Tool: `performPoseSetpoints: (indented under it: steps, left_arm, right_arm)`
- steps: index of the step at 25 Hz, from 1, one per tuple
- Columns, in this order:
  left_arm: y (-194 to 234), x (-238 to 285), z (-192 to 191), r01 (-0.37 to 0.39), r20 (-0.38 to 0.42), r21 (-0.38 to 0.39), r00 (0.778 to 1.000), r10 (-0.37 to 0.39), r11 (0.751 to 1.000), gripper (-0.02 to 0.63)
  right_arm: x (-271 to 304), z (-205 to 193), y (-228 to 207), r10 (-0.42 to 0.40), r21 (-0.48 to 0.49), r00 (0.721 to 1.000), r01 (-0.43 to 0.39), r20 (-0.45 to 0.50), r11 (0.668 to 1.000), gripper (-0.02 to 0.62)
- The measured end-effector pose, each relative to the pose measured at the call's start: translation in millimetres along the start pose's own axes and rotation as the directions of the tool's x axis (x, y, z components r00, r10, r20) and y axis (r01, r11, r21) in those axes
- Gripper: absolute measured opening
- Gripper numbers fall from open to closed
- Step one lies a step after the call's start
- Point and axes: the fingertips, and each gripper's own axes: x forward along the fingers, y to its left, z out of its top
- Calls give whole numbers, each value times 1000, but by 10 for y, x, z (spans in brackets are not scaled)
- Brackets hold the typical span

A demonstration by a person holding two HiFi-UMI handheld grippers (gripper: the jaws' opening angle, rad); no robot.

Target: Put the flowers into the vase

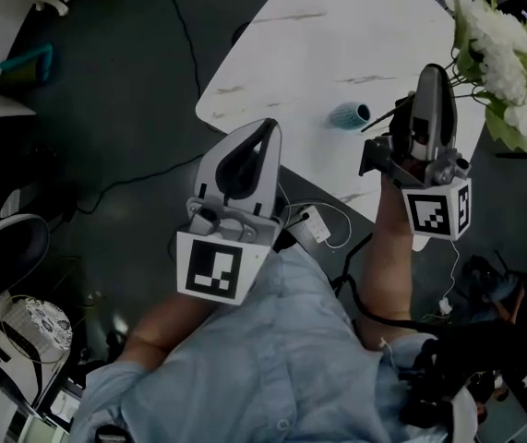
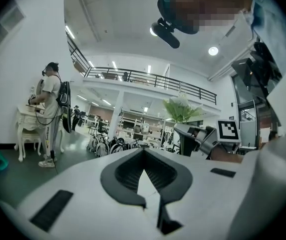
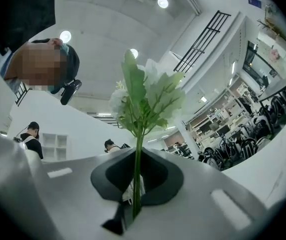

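Two tongs (image 1: 268,129) (image 1: 432,72), one flower bunch (image 1: 508,53), one teal vase (image 1: 349,115), one table (image 1: 337,26).

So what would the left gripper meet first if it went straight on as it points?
Probably nothing near: the left gripper points level over the edge of the white table, its own view showing open room ahead. Height above it is unclear.

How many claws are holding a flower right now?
1: the right claw, shut on the white flower stem. The left claw is shut with nothing in it.
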Motion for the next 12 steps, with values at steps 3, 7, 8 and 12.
performPoseSetpoints:
  steps: [3, 7, 8, 12]
  left_arm:
    - [46, 17, -63, -3, 1, -9, 1000, 3, 1000, 5]
    - [56, 52, -87, 5, -2, -10, 1000, -5, 1000, 5]
    - [59, 63, -91, 8, -4, -10, 1000, -8, 1000, 5]
    - [106, 112, -143, 14, -14, -12, 1000, -14, 1000, 5]
  right_arm:
    - [17, 3, 10, 14, -11, 1000, -13, 10, 1000, 6]
    - [24, 5, 21, 24, -18, 999, -24, 21, 1000, 6]
    - [28, 8, 23, 27, -21, 999, -26, 23, 999, 6]
    - [43, 10, -6, 29, -30, 999, -28, 34, 999, 6]
